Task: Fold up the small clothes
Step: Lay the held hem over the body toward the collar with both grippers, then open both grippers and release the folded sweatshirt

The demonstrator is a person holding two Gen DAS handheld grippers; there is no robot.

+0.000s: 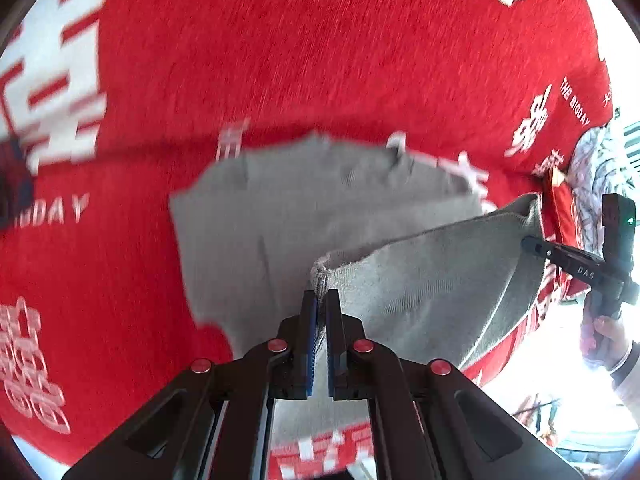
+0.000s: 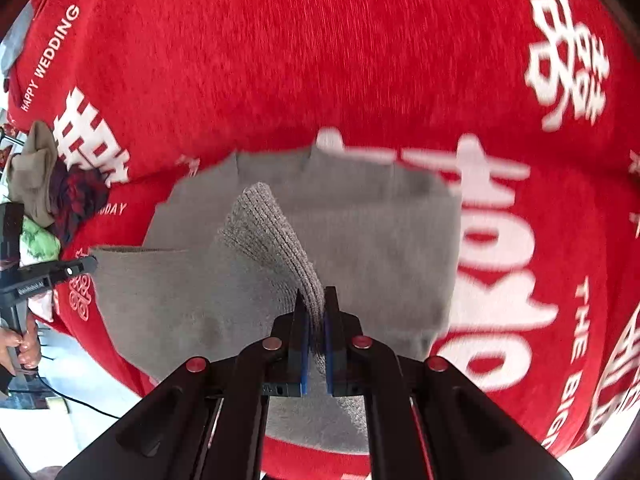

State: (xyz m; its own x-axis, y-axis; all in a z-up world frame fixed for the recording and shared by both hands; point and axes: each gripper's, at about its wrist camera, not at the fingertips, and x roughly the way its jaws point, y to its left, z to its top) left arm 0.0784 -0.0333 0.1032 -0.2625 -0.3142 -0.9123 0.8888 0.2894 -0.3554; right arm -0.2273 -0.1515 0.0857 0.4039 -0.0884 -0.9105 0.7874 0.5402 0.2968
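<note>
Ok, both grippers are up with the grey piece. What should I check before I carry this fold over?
1. Left gripper shut on the grey garment edge: ok.
2. Right gripper shut on the ribbed hem: ok.
3. Lifted edge taut between the two grippers: ok, it spans between them without sagging.
4. Far half lying flat on the red cloth: ok, though blurred.
5. Lifted edge lined up with the far edge: cannot tell.
6. Pile of other clothes apart from the garment: ok.
</note>
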